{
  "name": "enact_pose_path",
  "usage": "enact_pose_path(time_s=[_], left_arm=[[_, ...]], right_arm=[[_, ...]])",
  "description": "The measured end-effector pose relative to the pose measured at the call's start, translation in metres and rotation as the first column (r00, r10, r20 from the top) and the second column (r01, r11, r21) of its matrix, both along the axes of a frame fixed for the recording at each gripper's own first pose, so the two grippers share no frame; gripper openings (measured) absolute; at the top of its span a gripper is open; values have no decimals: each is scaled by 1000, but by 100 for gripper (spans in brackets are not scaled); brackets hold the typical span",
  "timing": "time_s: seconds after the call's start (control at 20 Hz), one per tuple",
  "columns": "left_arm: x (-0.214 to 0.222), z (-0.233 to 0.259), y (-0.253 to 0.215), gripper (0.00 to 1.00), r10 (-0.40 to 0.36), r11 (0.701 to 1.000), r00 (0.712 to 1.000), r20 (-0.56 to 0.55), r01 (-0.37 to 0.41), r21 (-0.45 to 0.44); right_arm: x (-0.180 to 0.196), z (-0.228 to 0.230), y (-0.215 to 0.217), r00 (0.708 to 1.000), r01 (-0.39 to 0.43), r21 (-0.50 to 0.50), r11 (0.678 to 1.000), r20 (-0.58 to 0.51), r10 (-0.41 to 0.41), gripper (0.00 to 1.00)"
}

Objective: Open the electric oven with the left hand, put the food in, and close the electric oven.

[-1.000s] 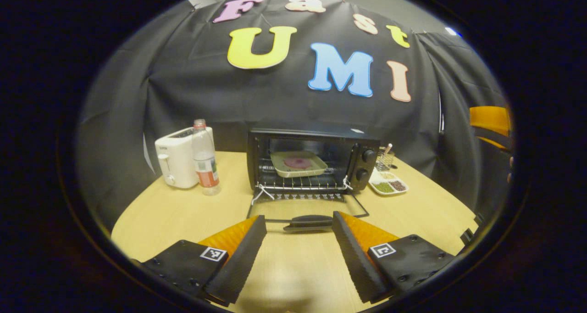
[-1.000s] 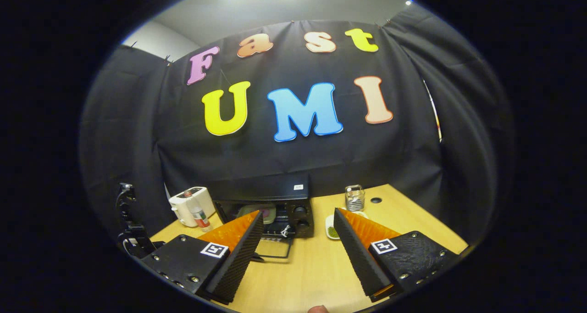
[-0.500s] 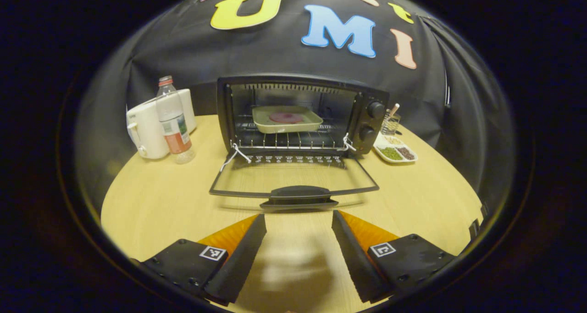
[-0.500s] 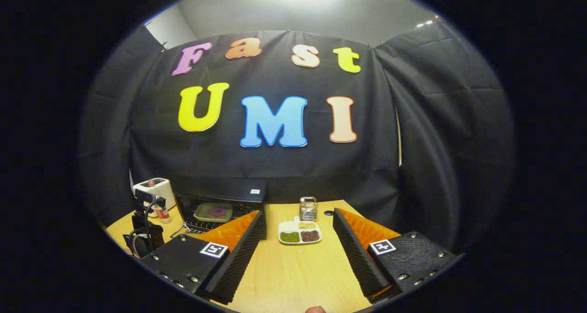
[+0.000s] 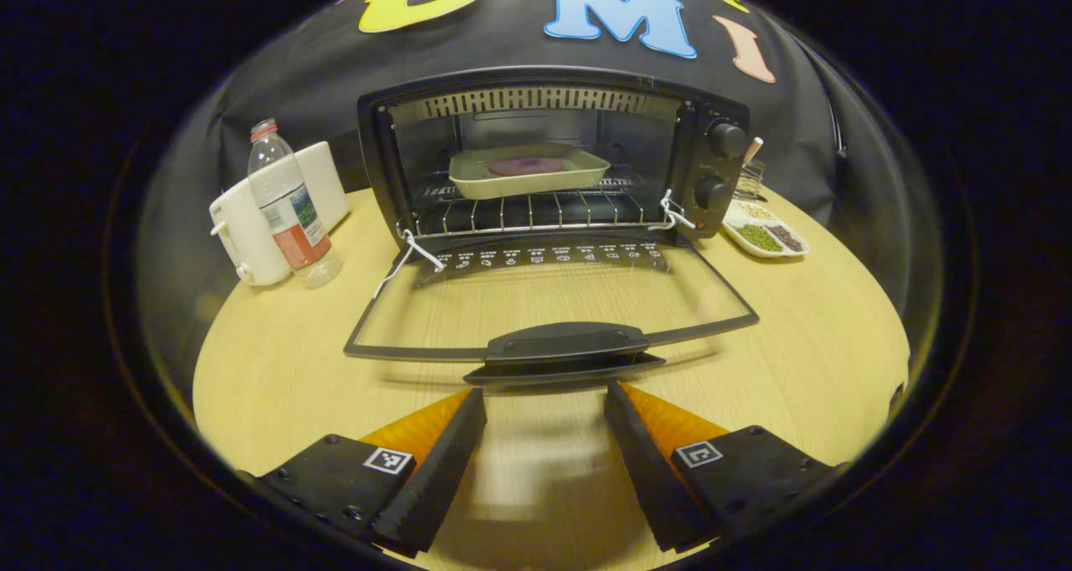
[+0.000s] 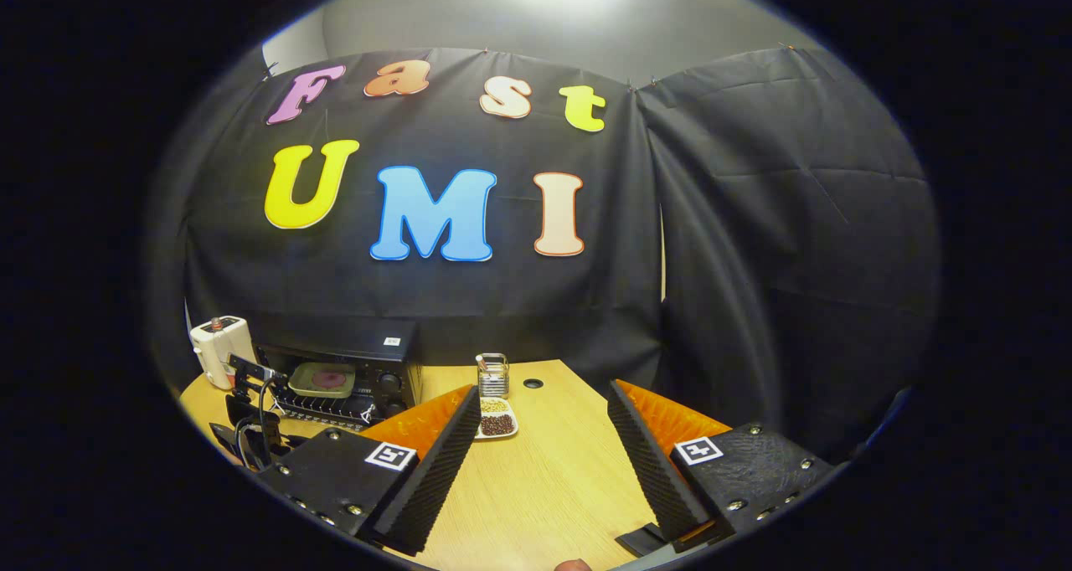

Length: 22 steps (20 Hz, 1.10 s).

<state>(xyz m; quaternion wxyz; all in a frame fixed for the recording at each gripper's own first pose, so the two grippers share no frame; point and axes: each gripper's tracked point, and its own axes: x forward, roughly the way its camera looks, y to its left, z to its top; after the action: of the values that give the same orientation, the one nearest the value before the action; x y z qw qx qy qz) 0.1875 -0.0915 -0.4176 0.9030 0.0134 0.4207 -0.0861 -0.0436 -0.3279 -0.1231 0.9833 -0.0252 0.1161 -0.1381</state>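
Oven (image 5: pixel 553 152) door (image 5: pixel 548 303) down flat on worktop (image 5: pixel 276 370) | tray (image 5: pixel 528 172) on rack | bottle (image 5: pixel 289 207), toaster (image 5: pixel 251 219) left; divided dish (image 5: pixel 766 238) right | left gripper (image 5: pixel 544 412) fingers apart before handle (image 5: pixel 568 342) | right gripper (image 6: pixel 543 412) fingers apart, empty

Oven (image 5: pixel 553 161) door (image 5: pixel 548 303) open, tray (image 5: pixel 528 172) inside

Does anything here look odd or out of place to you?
Only small things: white string is tied at both front corners of the oven rack, trailing onto the open oven door. Nothing looks spilled or damaged.
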Motion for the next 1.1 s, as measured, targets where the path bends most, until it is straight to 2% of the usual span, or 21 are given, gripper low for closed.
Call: enact_pose_path(time_s=[0.1, 0.15, 0.2, 0.55, 0.6, 0.65, 0.7, 1.05, 1.1], left_arm=[[-1, -2, -1, 100, 14, 1000, 1000, 8, -14, -8], [-1, 0, -1, 92, 15, 1000, 1000, 6, -15, -4], [-1, 1, -1, 100, 14, 1000, 1000, 5, -14, 4], [-1, 41, 1, 98, 21, 1000, 993, 119, -20, -10], [0, 46, 2, 100, 21, 1000, 991, 135, -20, -12], [1, 52, 2, 92, 24, 1000, 988, 150, -22, -16], [4, 55, 2, 100, 25, 1000, 986, 163, -23, -19], [25, 98, 4, 98, 34, 998, 960, 279, -21, -52], [30, 107, 4, 100, 23, 999, 953, 302, -9, -48]], right_arm=[[1, 1, -1, 1000, 6, -8, 1000, -1, -6, 97], [2, 1, -1, 1000, 3, 0, 1000, 1, -3, 97], [3, 0, 0, 1000, -4, 10, 1000, 4, 4, 97], [11, -3, 17, 997, -72, -25, 997, -3, 72, 97], [11, -2, 20, 996, -84, -21, 996, 0, 84, 97], [12, -1, 24, 995, -96, -16, 995, 0, 96, 97], [15, -2, 26, 994, -105, -13, 994, 1, 105, 97], [30, -1, 38, 992, -126, -5, 992, 3, 126, 96], [31, -1, 40, 992, -128, -1, 992, 3, 128, 96]])
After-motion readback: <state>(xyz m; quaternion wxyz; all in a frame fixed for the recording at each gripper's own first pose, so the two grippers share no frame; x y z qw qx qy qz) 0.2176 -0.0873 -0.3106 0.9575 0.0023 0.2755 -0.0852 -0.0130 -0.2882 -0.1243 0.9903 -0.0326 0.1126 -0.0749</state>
